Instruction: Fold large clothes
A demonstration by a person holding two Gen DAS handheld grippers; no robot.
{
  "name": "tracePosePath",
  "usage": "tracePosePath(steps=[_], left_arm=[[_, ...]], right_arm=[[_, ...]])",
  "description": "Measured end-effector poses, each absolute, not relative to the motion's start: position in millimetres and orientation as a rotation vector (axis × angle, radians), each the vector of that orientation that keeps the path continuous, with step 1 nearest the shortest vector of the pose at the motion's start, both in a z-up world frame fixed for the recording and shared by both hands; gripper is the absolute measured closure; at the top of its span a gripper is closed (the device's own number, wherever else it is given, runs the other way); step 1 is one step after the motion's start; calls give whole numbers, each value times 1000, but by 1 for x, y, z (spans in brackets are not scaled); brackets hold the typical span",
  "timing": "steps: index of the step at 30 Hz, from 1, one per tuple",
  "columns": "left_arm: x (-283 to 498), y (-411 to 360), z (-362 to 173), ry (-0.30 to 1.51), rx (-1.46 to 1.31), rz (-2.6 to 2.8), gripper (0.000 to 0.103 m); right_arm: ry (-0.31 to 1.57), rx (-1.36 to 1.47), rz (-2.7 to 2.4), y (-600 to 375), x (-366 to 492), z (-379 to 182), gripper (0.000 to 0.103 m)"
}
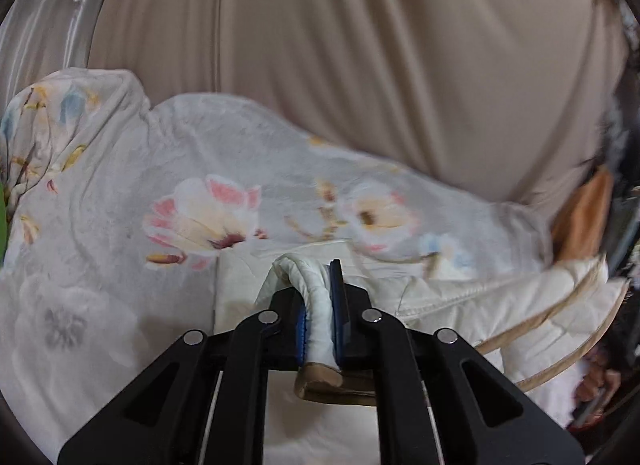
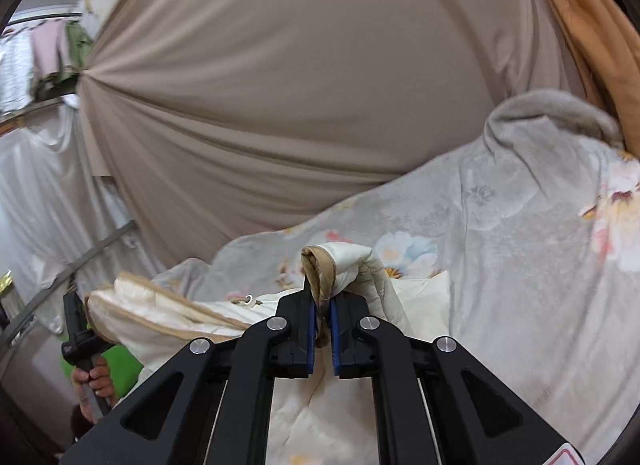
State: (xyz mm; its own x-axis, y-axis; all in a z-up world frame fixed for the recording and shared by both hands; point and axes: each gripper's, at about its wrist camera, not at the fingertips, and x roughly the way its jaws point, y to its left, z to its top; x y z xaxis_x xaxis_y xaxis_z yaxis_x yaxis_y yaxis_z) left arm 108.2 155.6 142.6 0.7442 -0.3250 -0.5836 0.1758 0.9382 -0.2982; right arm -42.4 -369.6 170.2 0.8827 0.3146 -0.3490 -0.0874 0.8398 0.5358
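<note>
Cream quilted garment [image 1: 500,305] on floral blanket [image 1: 248,153], beige curtain [image 1: 360,45] behind

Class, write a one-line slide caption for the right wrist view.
Right gripper shut on the tan-trimmed edge of a cream quilted garment, lifted above a floral blanket.

Left gripper [image 1: 320,305] clamped tight — its blue-padded fingers [image 1: 339,297] pinch a rolled edge of cream fabric between them. Right gripper [image 2: 322,313] likewise closed, blue pads [image 2: 335,339] nearly meeting on a thin tan-trimmed fold. In the right wrist view, the person's left hand [image 2: 94,383] grips a black handle at lower left — fingers wrapped around it.
</note>
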Motion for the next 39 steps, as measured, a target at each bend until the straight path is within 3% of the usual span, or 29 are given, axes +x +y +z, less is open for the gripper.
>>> tracePosePath(steps=[8, 15, 18, 20, 22, 26, 29, 31, 37, 39], left_arm=[[210, 140, 37, 875, -189, -181, 91], [196, 138, 26, 801, -167, -205, 89], [179, 149, 50, 773, -229, -236, 81], [157, 161, 78, 720, -273, -286, 72], [135, 166, 107, 667, -294, -347, 64], [99, 136, 163, 561, -234, -433, 42], [69, 88, 193, 352, -79, -361, 38], [56, 52, 203, 251, 14, -337, 29], [118, -40, 140, 502, 147, -395, 29], [147, -44, 105, 599, 159, -346, 36]], right_arm=[[704, 501, 52, -371, 91, 73, 96], [773, 533, 69, -376, 109, 30, 93], [731, 608, 109, -386, 94, 41, 83], [665, 696, 144, -397, 79, 56, 58], [587, 717, 158, -406, 60, 78, 53], [483, 502, 164, -375, 26, 136, 54], [467, 314, 242, -310, 20, 161, 60], [474, 199, 305, -265, 25, 164, 63], [626, -94, 374, -166, 80, 110, 85], [685, -117, 350, -164, 101, 89, 86]])
